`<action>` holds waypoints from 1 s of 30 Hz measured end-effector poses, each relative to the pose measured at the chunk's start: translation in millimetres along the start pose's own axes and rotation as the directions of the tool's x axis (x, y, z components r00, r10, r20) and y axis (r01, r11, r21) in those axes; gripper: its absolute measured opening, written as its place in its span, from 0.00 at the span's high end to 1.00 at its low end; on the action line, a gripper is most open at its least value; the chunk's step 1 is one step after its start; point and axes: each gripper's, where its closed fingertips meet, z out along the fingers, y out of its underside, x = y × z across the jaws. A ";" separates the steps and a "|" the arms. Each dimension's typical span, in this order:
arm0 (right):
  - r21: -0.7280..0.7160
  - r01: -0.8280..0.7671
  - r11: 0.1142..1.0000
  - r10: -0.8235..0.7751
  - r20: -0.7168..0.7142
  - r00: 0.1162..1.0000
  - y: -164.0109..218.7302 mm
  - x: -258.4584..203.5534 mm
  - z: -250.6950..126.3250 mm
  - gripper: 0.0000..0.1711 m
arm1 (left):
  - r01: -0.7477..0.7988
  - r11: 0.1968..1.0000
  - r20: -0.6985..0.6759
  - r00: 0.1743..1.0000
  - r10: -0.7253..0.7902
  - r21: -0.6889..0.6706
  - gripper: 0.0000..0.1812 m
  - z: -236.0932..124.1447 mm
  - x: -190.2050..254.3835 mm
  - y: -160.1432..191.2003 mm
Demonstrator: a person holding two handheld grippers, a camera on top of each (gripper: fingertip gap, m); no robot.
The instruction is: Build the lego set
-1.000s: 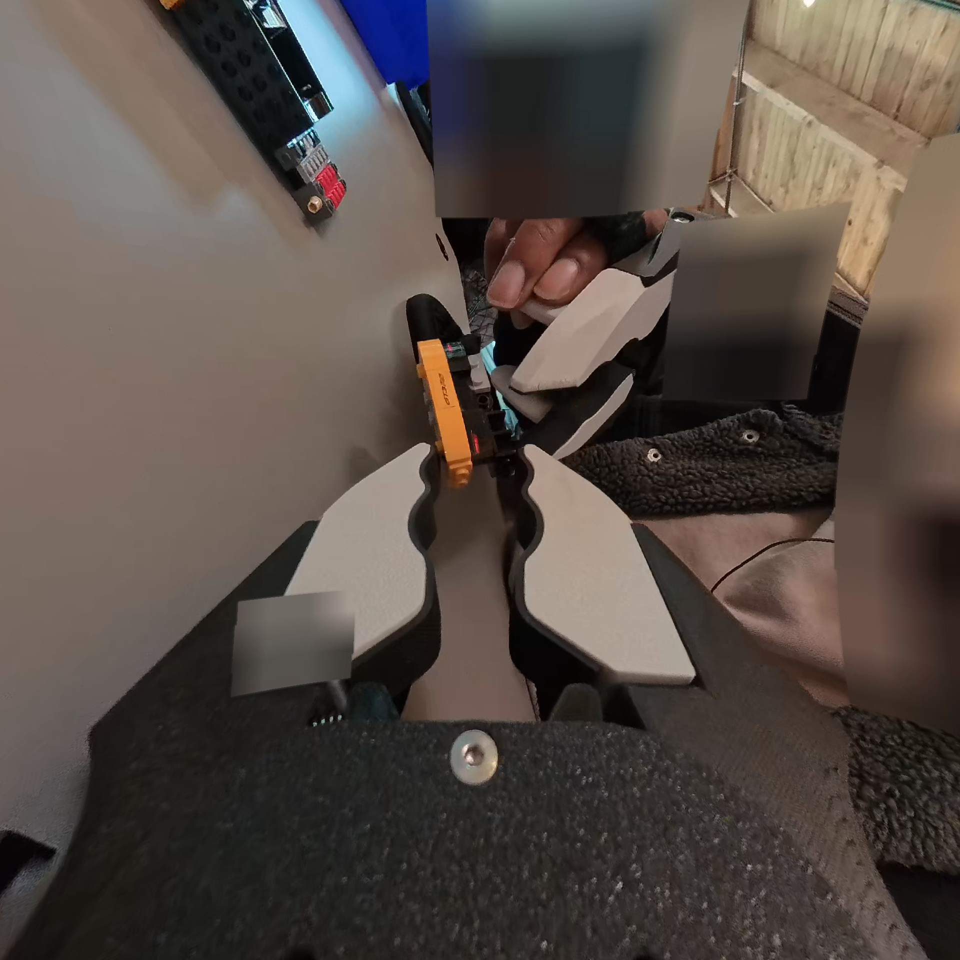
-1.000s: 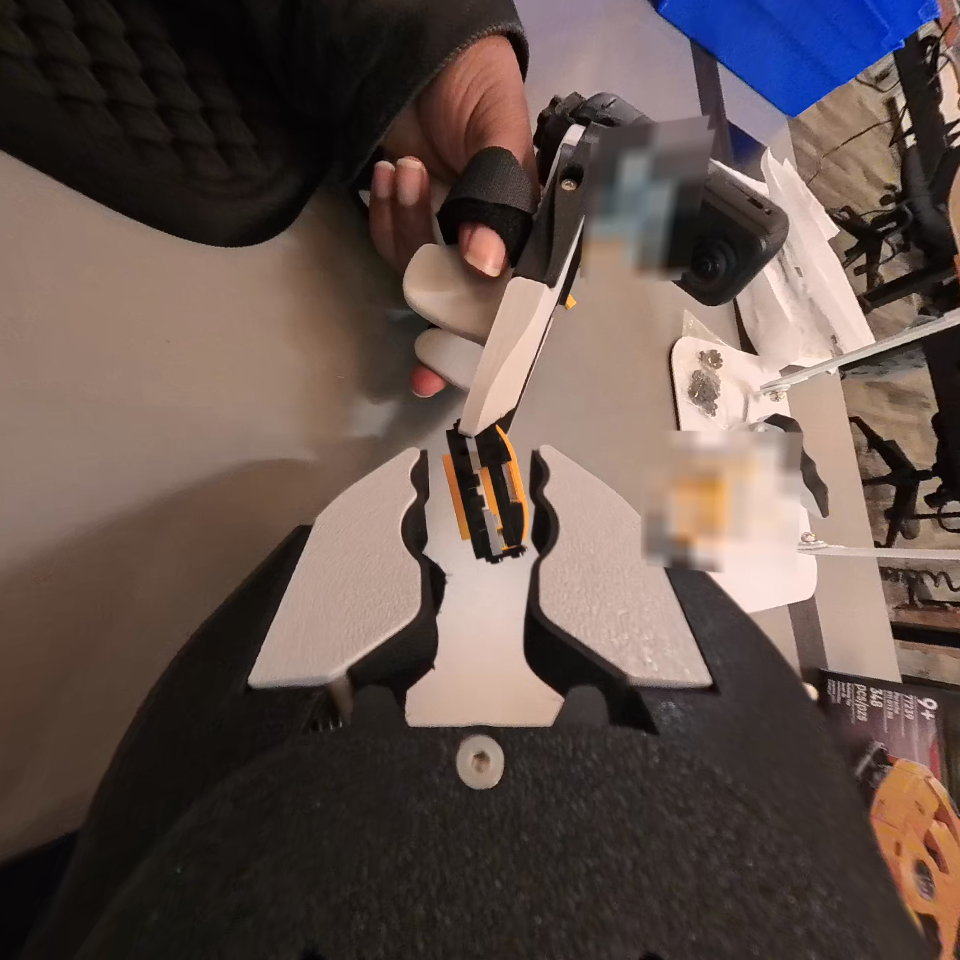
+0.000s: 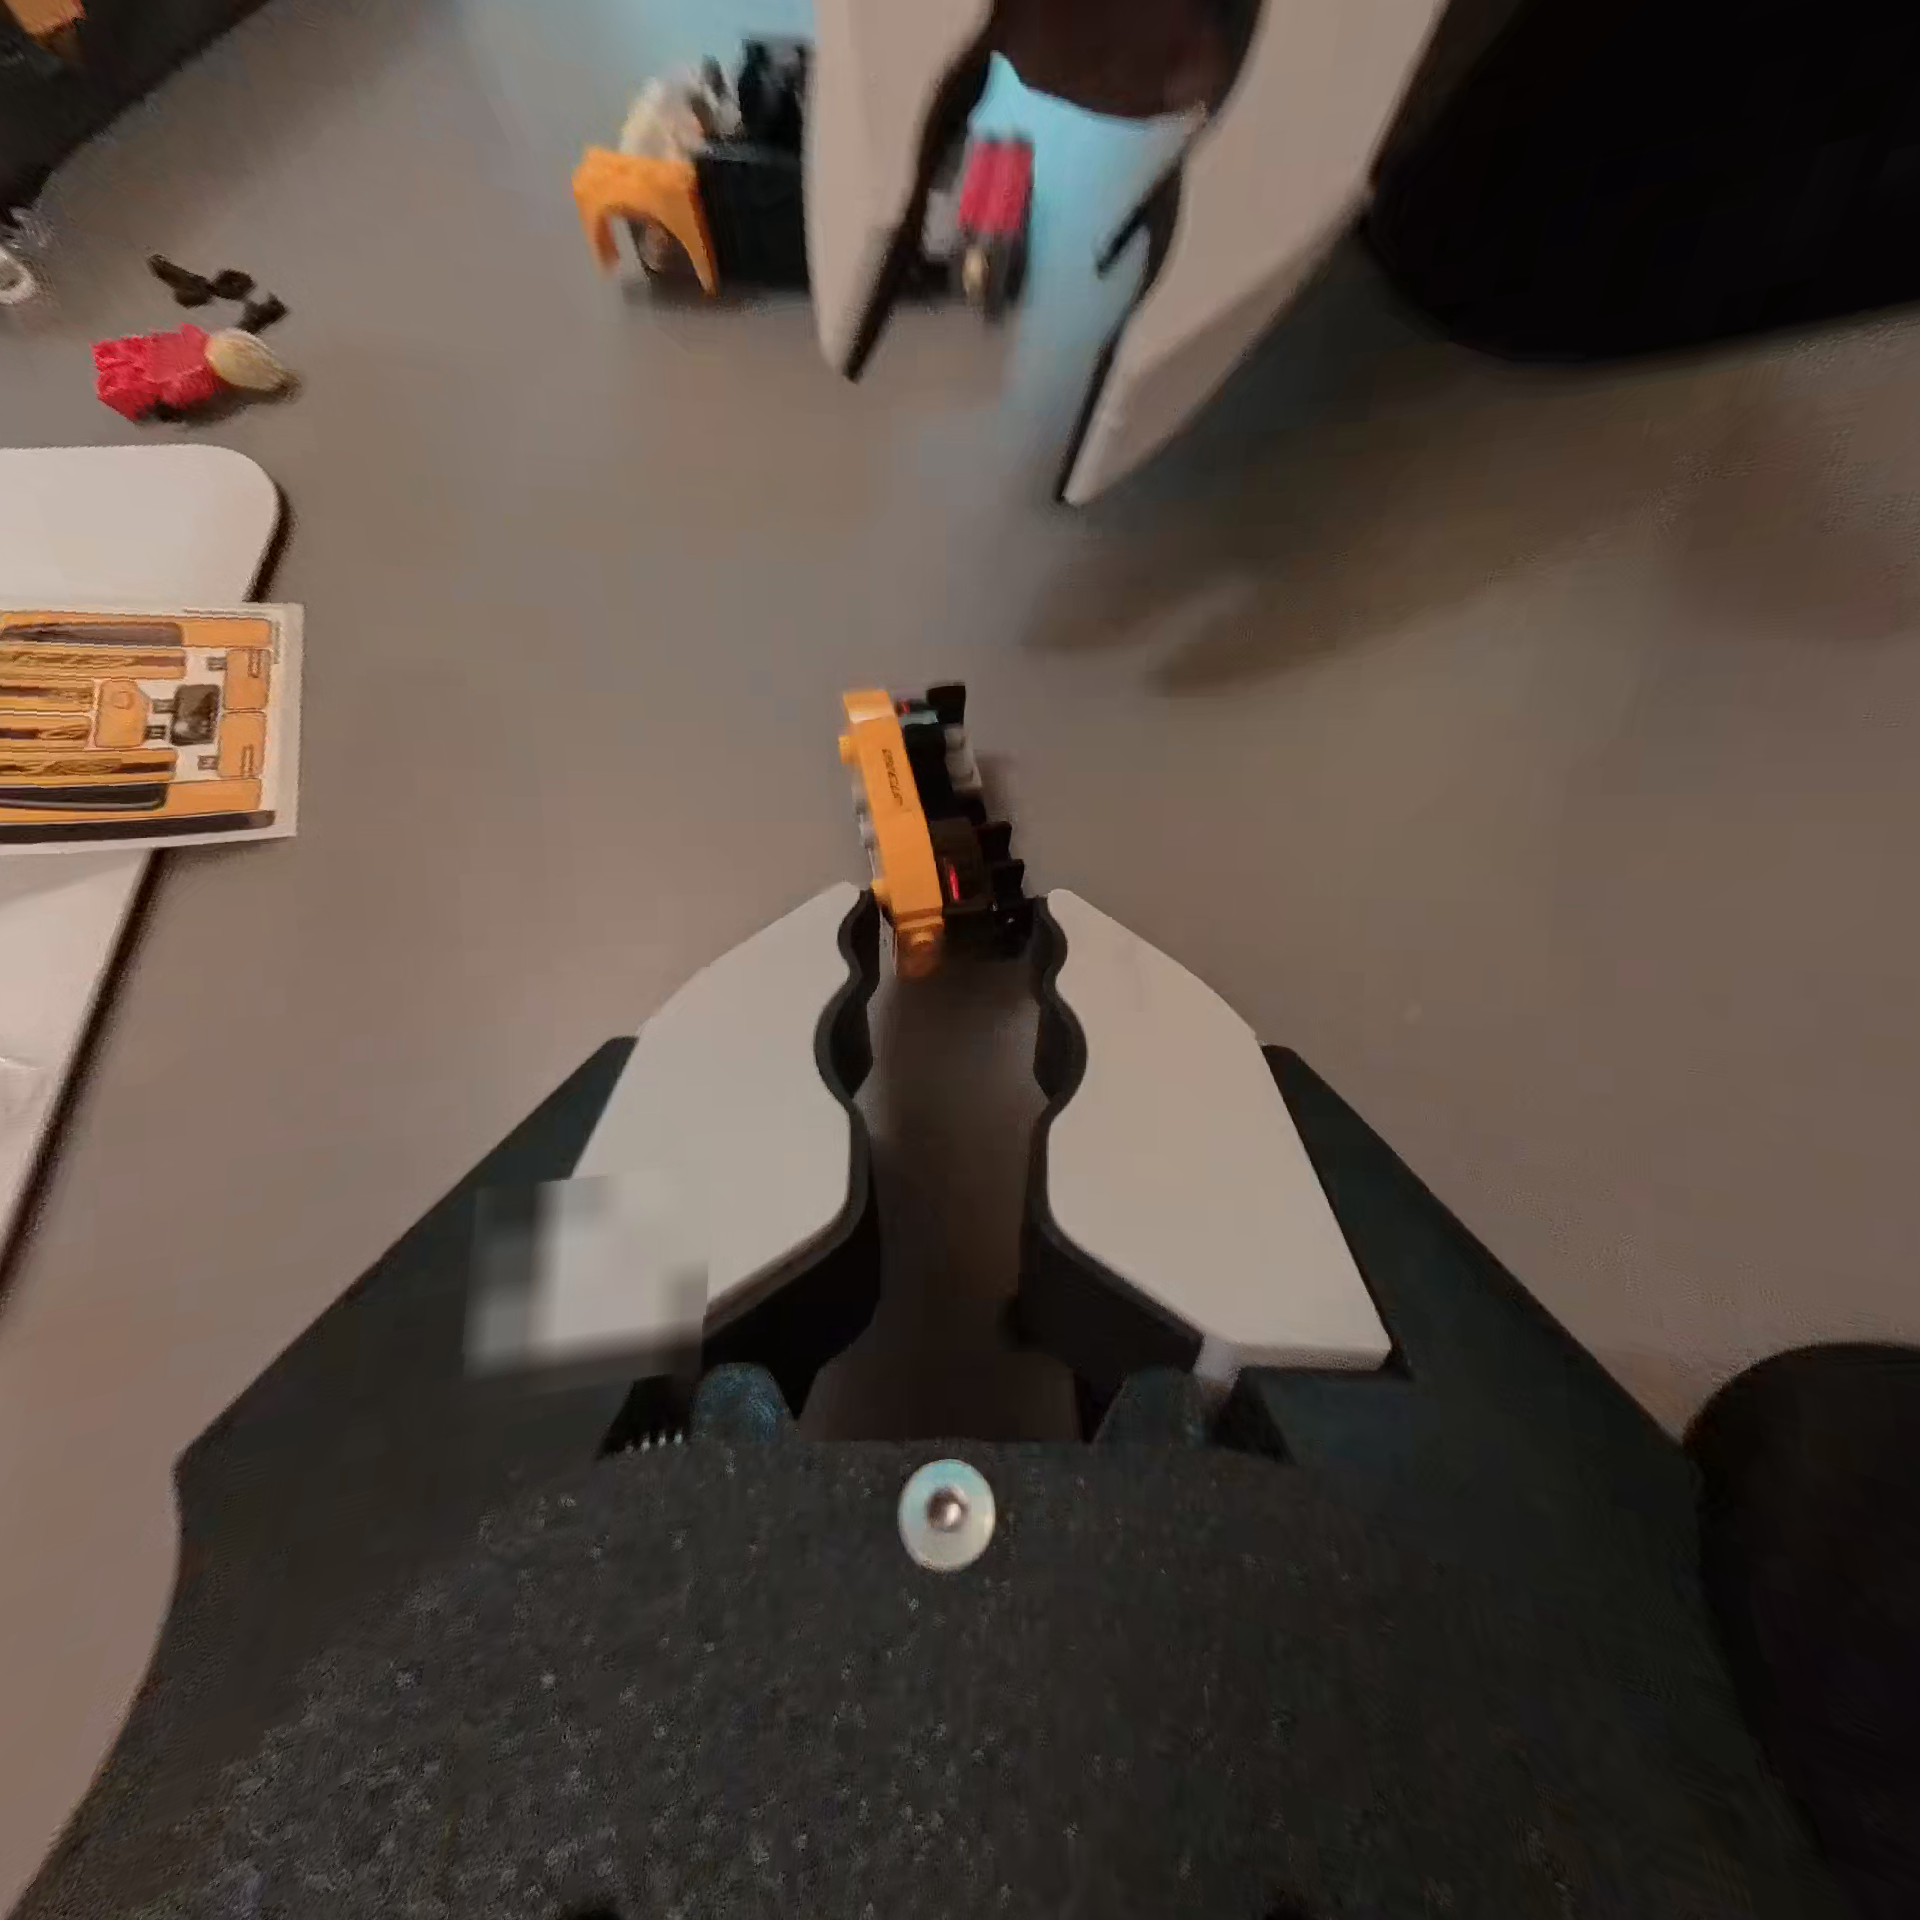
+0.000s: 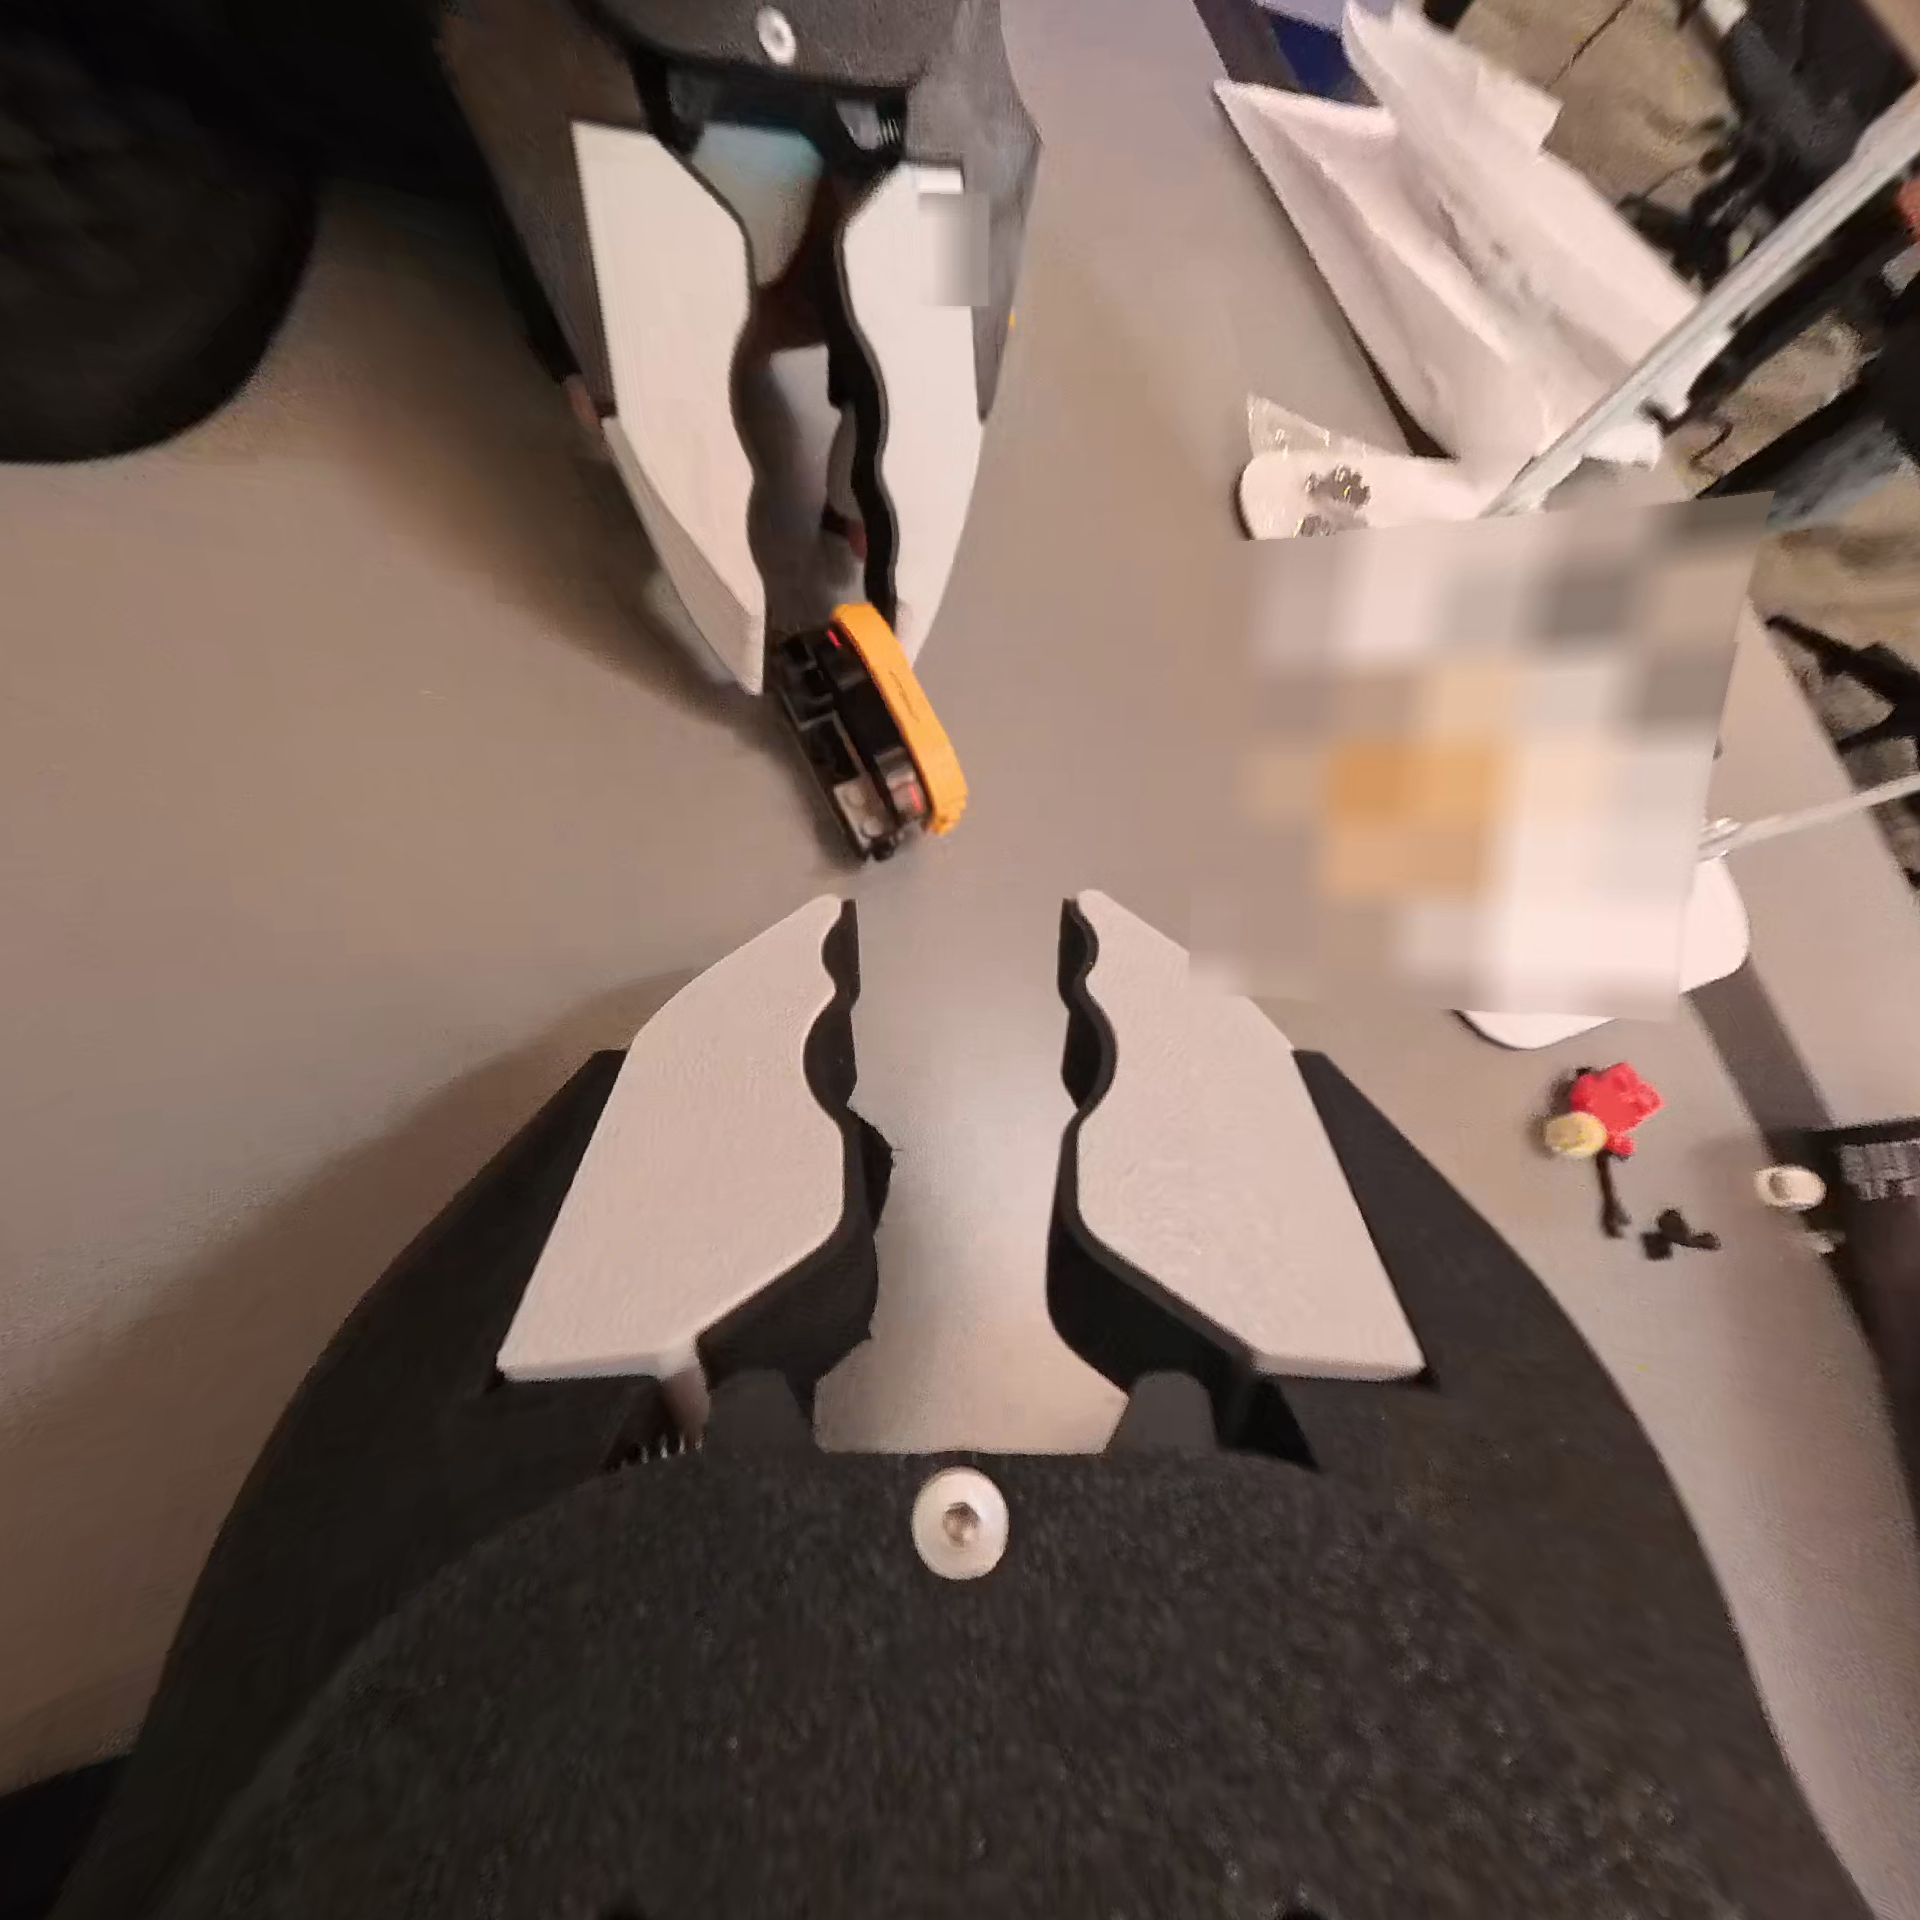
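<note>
My left gripper [image 3: 951, 914] pinches the orange-and-black lego piece [image 3: 920, 821] at its fingertips; my right gripper [image 4: 961, 909] stands parted and empty.

The piece juts past my left jaws above the grey table [image 3: 520, 582], its gripped end hidden between the pads. Only the right view shows its black underside, just ahead of my right jaws. Beyond the left jaws, blurred, what may be the main lego build [image 3: 707, 208] is partly covered by the right fingers [image 3: 873, 177].
</note>
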 end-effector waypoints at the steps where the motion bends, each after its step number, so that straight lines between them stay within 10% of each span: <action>1: -0.012 -0.002 1.000 0.002 0.000 1.000 4.2 -0.9 3.8 0.78 | -0.028 1.000 0.010 1.000 0.028 0.005 0.85 -0.1 -0.4 0.4; 20: 0.007 -0.081 0.997 0.080 0.035 0.996 11.0 -7.4 11.4 0.82 | -0.017 1.000 0.021 1.000 0.017 0.015 0.79 -0.5 -2.6 -1.6; 30: 0.054 -0.084 0.995 0.082 0.044 0.996 6.4 -10.6 12.9 0.83 | -0.263 0.963 0.148 0.952 0.269 -0.059 0.85 3.4 -4.6 -0.8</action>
